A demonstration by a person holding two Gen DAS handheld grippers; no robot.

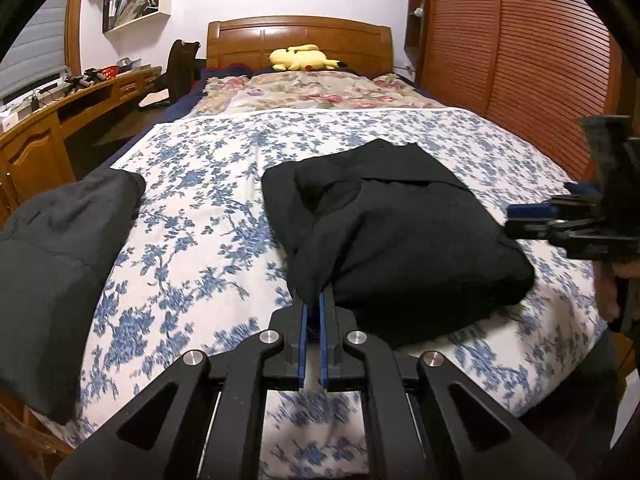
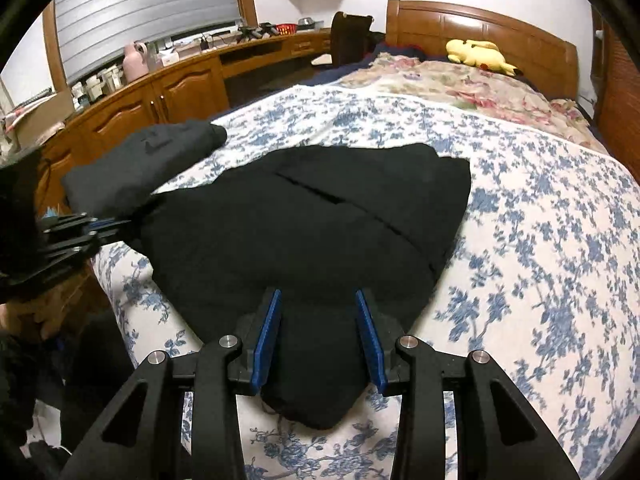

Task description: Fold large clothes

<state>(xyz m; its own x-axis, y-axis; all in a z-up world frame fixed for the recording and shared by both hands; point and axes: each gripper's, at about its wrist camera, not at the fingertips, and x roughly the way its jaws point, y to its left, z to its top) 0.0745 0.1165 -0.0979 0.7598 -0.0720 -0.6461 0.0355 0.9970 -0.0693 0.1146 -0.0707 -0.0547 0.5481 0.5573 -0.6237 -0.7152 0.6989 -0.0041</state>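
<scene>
A black garment [image 1: 404, 236] lay partly folded on a bed covered by a white sheet with blue flowers [image 1: 192, 208], near the foot end. The left gripper [image 1: 314, 300] was closed on a bunched corner of the black garment, its blue-padded fingers pinched nearly together with cloth drawn up between the tips. The right gripper [image 2: 318, 300] hovered over the near edge of the same garment with its fingers spread wide apart, holding nothing; black cloth showed between them. A second, grey garment [image 1: 60, 240] rested folded at the left edge of the bed, apart from the black one. Farther up the bed lay a quilt with pink flowers [image 1: 316, 92], and a yellow plush toy [image 1: 302, 58] sat against the wooden headboard [image 1: 300, 36].
</scene>
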